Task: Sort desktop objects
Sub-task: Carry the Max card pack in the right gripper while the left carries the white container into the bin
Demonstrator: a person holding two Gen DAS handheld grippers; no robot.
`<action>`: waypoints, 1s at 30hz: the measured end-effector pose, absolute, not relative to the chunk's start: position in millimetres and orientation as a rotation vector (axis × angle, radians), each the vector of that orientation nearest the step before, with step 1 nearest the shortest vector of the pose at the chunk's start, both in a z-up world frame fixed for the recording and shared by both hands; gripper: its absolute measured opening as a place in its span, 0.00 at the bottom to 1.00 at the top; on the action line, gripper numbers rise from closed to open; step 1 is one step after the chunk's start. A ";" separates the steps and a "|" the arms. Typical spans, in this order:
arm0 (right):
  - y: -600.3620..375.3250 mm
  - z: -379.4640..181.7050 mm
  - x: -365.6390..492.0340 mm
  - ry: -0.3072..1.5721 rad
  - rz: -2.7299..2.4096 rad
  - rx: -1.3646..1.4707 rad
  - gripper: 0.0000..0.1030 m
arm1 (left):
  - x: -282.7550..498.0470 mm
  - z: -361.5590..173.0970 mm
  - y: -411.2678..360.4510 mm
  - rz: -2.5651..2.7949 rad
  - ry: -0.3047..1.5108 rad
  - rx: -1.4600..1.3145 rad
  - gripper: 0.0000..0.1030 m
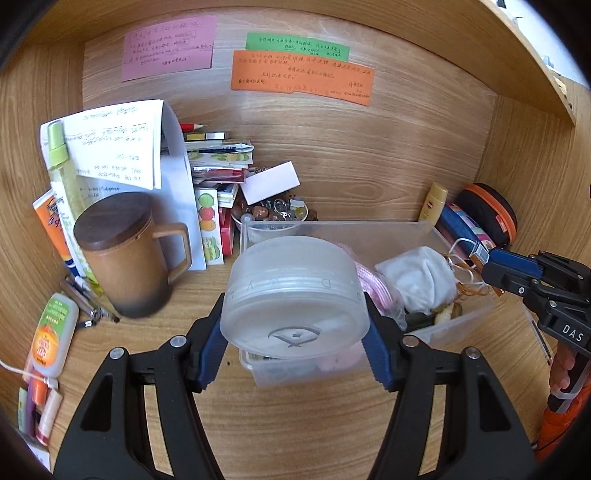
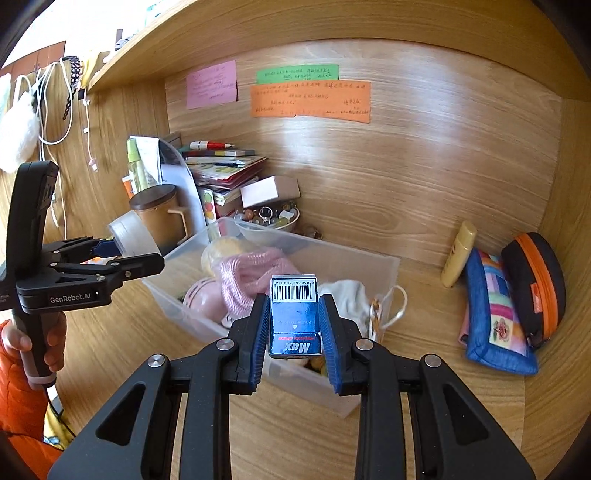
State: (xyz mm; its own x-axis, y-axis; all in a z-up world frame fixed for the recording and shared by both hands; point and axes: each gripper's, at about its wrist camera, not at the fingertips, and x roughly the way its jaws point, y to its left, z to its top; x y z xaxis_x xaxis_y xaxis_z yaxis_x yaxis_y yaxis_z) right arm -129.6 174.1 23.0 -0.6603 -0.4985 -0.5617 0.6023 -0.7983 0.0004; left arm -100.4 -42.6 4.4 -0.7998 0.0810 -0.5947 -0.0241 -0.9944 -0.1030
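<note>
The left gripper [image 1: 295,328] has its fingers squeezed on a round frosted plastic tub [image 1: 295,299], held just above the clear plastic box [image 1: 454,325] on the wooden worktop [image 1: 295,424]. The right gripper [image 2: 294,325] has its fingers pinched on a small dark blue box with a barcode [image 2: 294,321], over the near edge of the clear box. A brown mug with a dark lid [image 1: 125,254] stands at 9 o'clock in the left view.

Light wood desk alcove w/ grain-pattern back panel [image 2: 424,166], side walls [image 1: 33,155] & desktop [image 2: 288,435], shelf board [image 2: 258,26] overhead, pink, green & orange paper notes [image 1: 303,75] stuck on back, daylight glare top corners
</note>
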 end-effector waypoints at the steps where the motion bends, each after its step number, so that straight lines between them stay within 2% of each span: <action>1: 172.4 22.5 -132.4 0.249 -2.400 0.738 0.24 | -103.5 4.4 -43.1 2.925 -0.138 -0.976 0.63; 16: 146.1 -4.4 -174.5 0.234 -2.347 0.864 0.24 | -138.3 -11.5 -42.3 2.876 -0.108 -1.044 0.63; 30: 123.4 -30.3 -182.8 0.334 -2.358 0.926 0.24 | -151.9 -26.4 -34.4 2.865 -0.064 -1.074 0.63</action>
State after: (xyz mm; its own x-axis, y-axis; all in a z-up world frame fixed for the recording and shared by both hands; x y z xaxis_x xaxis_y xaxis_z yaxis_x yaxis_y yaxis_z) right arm -182.8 123.4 -30.3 -0.5926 -0.4234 -0.6853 0.5972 -0.8018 -0.0210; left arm -151.9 -34.4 -26.4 -0.7507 0.0910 -0.6543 -0.0617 -0.9958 -0.0676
